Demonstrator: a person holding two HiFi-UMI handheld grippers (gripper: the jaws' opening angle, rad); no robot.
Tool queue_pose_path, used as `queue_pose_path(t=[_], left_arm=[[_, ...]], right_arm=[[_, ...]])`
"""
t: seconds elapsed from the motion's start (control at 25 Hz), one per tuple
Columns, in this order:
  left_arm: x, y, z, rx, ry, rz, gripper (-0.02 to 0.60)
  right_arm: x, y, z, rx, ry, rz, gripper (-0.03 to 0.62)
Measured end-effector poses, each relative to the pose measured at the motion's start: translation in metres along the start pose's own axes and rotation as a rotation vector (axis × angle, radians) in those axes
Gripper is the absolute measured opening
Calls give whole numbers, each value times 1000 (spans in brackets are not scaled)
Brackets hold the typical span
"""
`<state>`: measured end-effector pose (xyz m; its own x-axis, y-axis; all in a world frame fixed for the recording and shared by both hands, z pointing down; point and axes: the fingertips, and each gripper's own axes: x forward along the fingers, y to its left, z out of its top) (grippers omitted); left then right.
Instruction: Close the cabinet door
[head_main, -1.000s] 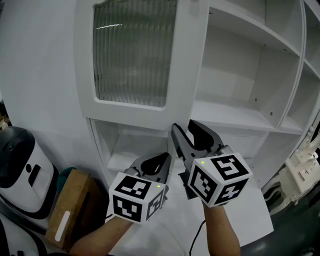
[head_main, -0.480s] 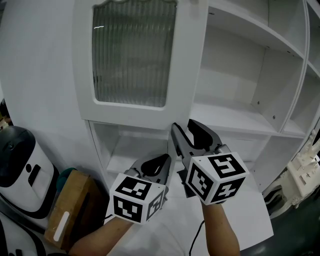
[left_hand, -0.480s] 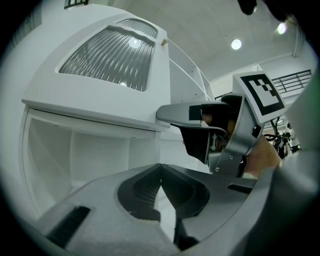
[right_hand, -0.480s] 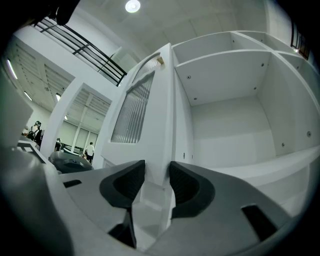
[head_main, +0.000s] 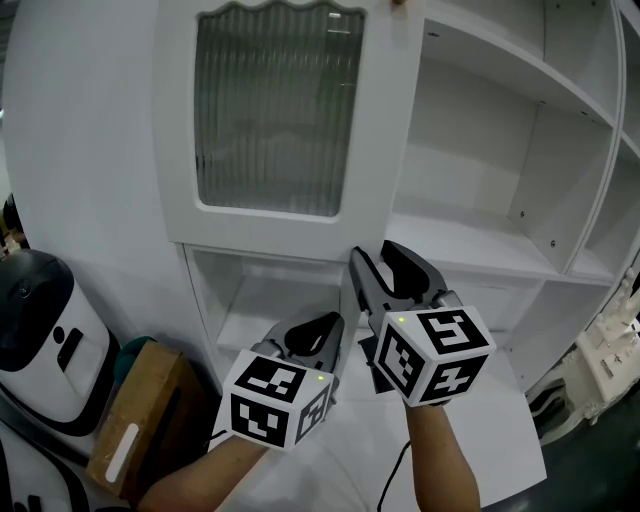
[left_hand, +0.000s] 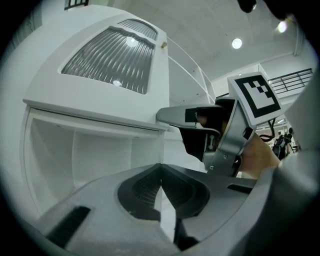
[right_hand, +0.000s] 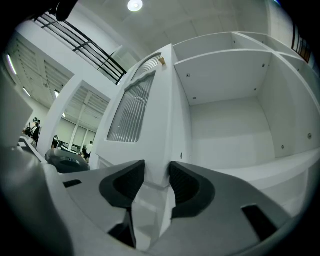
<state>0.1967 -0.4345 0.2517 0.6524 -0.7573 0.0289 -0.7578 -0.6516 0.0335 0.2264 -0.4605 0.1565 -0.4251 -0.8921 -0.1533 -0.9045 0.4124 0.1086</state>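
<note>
Swung-out cabinet door (head_main: 280, 130), edge clamped between right gripper (head_main: 385, 272) jaws, bars leftward passage. Shelf bay (head_main: 470, 150) right of door open to front. Left gripper (head_main: 318, 335), jaws together, just beside right. White appliance (head_main: 45, 330), cardboard box (head_main: 140, 420) crowd lower left.

A round ceiling lamp (right_hand: 135, 5) glows near a black railing (right_hand: 95, 52); a brown box (head_main: 135, 420) sits left of the left tongs (head_main: 325, 330).

The white cabinet door (head_main: 280, 130) stands open and upright, swung out to the left of the white shelves (head_main: 470, 235). A ribbed frosted glass pane (head_main: 272, 115) fills its upper part under wavy trim. Its lower free edge sits clamped between the right gripper's (right_hand: 156, 172) jaws.
</note>
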Motion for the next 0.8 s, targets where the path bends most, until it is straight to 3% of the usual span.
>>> queue_pose_path(t=[0.32,0.8], left_arm=[[-2,-1,2,-7,-6,-2,12],[-18,3,3,-18,2,-38,12]], right_arm=[[-1,1,0,-7,7,-14,166],[-17,0,-2,-57,44,-138,164]])
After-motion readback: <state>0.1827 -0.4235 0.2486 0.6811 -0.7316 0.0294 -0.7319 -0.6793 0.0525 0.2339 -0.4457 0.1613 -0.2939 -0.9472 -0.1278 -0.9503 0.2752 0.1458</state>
